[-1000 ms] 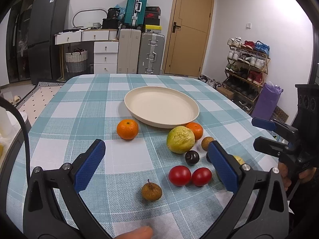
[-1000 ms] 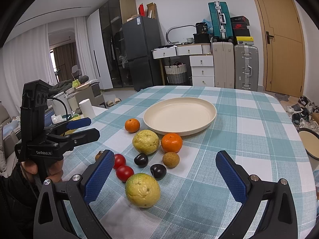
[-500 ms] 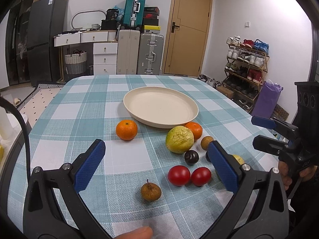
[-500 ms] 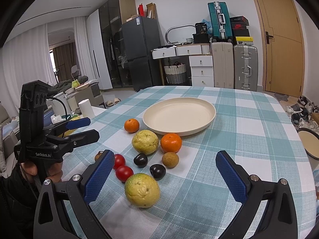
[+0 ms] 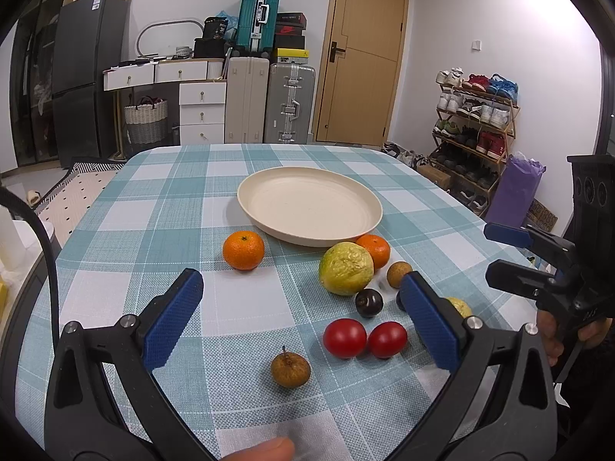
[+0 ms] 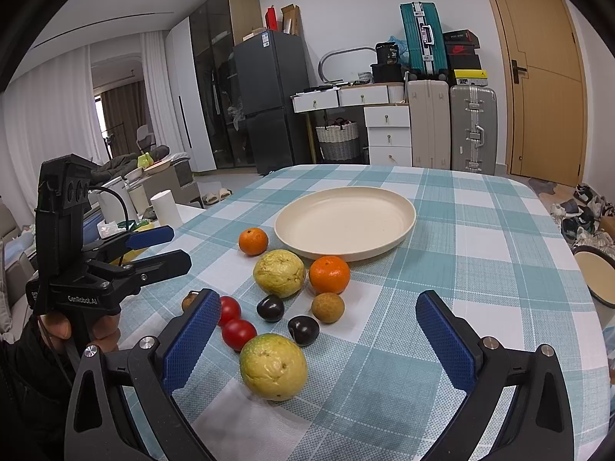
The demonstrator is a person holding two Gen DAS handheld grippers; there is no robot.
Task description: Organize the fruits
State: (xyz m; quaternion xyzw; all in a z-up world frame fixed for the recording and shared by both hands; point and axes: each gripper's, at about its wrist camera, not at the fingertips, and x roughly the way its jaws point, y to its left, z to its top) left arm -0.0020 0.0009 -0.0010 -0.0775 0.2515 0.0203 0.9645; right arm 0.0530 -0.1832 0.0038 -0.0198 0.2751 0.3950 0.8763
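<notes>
Almost nothing is changing: both views are sitting nearly as they did a second ago, with only a slight drift of the fruit in frame, so both hands are holding station rather than reaching. Task is effectively not started. The cream plate (image 5: 309, 207) is lying bare mid-table (image 5: 153, 230) and no fruit is in it.

Left gripper (image 5: 303, 315) is hovering low over the near edge, fingers (image 5: 173, 322) spread wide and holding nothing. Between them from this view: a brown longan-like fruit with a stem (image 5: 290, 369), nearest, and two red tomatoes (image 5: 365, 339) touching each other. Right gripper (image 6: 326, 342) is likewise released and empty, with a big yellow-green citrus (image 6: 273, 365) lying just ahead between its fingers (image 6: 192, 340).

Rest of the fruit is clustering just in front of the plate: a second yellow-green citrus (image 5: 346, 267) touching an orange tangerine (image 5: 373, 247) that is sitting against the plate rim, another tangerine (image 5: 243, 249) apart to the left, a small brown fruit (image 5: 398, 273), and two dark plums (image 6: 270, 307), one half hidden in the left view.

Versus earlier: same layout, same finger spread, no fruit shifted. Likely next step is a first pick, the stemmed fruit for the left or the big citrus for the right.
</notes>
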